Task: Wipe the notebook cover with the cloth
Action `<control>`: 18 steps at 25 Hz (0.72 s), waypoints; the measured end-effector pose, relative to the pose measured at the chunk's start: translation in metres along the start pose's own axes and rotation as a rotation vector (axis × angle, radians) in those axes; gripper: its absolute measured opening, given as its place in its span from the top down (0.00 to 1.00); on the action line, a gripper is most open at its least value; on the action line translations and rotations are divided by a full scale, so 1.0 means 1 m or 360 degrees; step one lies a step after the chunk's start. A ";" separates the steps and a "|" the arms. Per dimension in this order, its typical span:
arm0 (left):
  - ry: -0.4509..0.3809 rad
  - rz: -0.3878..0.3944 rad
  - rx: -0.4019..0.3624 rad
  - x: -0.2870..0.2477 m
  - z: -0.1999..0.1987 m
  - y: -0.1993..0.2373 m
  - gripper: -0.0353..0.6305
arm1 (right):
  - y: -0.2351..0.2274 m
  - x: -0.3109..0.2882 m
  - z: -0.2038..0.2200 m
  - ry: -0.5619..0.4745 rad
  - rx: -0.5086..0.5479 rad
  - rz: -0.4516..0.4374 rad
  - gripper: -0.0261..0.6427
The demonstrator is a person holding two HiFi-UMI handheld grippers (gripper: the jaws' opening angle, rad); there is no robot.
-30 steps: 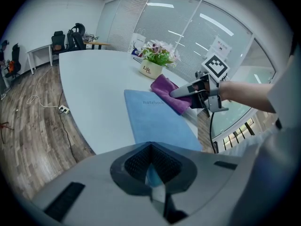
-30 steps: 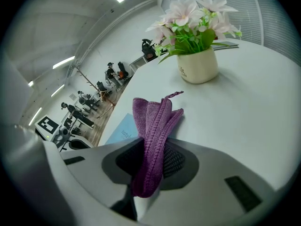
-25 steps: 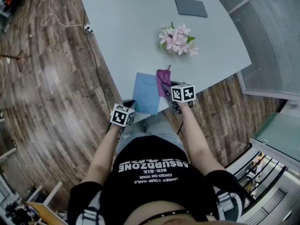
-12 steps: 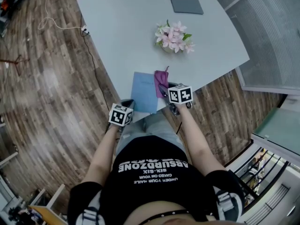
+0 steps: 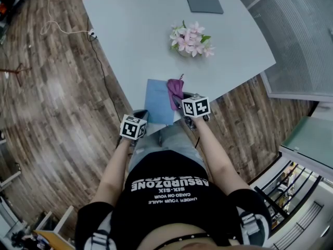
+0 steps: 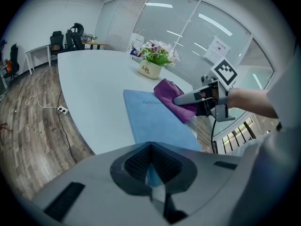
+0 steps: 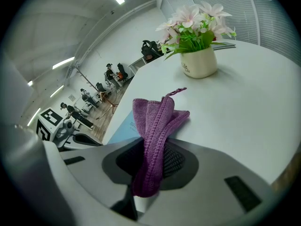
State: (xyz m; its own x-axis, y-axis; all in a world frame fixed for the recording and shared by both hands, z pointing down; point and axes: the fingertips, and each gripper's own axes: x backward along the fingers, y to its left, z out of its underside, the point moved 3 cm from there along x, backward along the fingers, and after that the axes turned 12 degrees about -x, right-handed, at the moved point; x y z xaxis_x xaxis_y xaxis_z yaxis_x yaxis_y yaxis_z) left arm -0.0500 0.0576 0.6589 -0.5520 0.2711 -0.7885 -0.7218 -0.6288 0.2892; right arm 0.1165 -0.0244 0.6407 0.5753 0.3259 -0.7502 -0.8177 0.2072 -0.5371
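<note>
1. Blue notebook [image 5: 158, 102] lies flat at the near edge of a white table [image 5: 135, 40]. The left gripper [image 6: 151, 173] pinches its near edge, jaws closed on it.
2. Just to the right, the right gripper [image 7: 151, 166] clamps a purple cloth [image 7: 157, 121], which drapes over the notebook's right side.
3. Farther back stands a pot of pink flowers [image 5: 190, 39].
4. Farthest away lies a dark grey pad [image 5: 204, 3].

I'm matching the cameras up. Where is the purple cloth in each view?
Head view: centre, cloth held by the right tool.
Left gripper view: right of centre.
Right gripper view: centre, clamped in the tool.
Shared landmark: flower pot beyond it, blue notebook beside it.
</note>
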 end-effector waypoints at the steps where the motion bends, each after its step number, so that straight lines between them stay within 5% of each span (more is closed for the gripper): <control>1: 0.0002 -0.0006 -0.0004 0.001 0.000 0.000 0.92 | 0.001 0.000 0.001 0.0005 0.0004 0.0000 0.83; 18: -0.0018 -0.0007 -0.0001 0.001 0.000 0.000 0.92 | 0.038 -0.018 0.018 0.0096 0.0073 -0.0084 0.83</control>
State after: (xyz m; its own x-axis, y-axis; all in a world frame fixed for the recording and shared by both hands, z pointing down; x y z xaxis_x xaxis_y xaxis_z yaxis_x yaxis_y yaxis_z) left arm -0.0505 0.0579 0.6576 -0.5535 0.2818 -0.7837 -0.7240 -0.6280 0.2855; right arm 0.0748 -0.0060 0.6400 0.6164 0.2573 -0.7442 -0.7856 0.2651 -0.5591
